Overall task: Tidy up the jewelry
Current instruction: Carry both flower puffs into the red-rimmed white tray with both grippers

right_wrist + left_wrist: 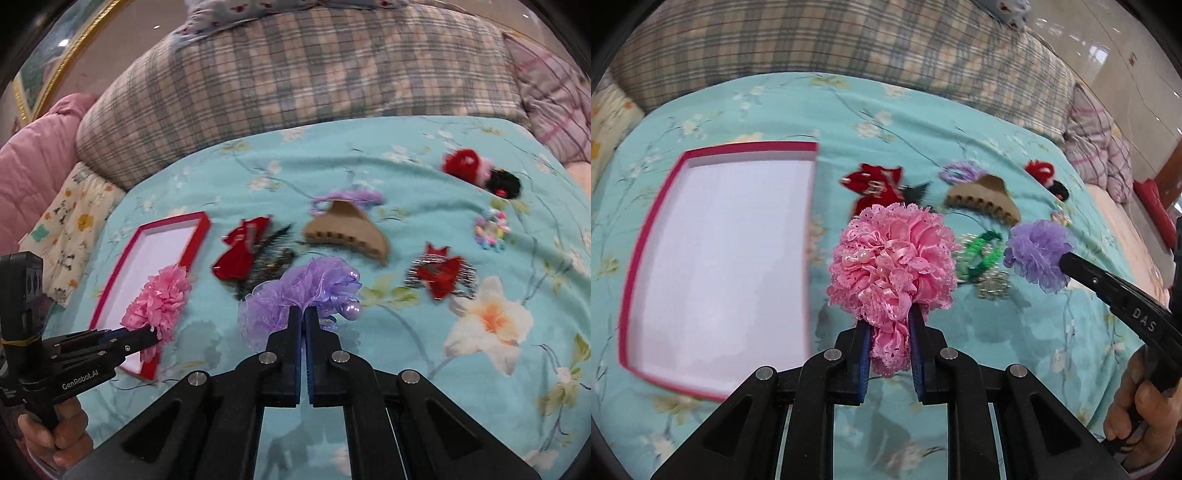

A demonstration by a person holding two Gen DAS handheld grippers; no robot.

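My left gripper (889, 317) is shut on a pink lace flower hair piece (892, 258) and holds it above the bedspread, just right of the red-rimmed white tray (628, 280). It also shows in the right wrist view (159, 299), near the tray (201, 230). My right gripper (303, 314) is shut on a purple organza flower with pearls (295, 291), held above the bed; the flower shows in the left wrist view (1036, 254). Loose on the bed lie a red bow clip (242, 251), a tan claw clip (347, 229) and a purple scrunchie (347, 195).
Also on the teal floral bedspread: a red bow on a silver comb (441, 275), a pastel bead piece (491, 229), a red and black fuzzy clip (480, 170), a green coil tie (980, 251). A plaid quilt (295, 66) is heaped behind.
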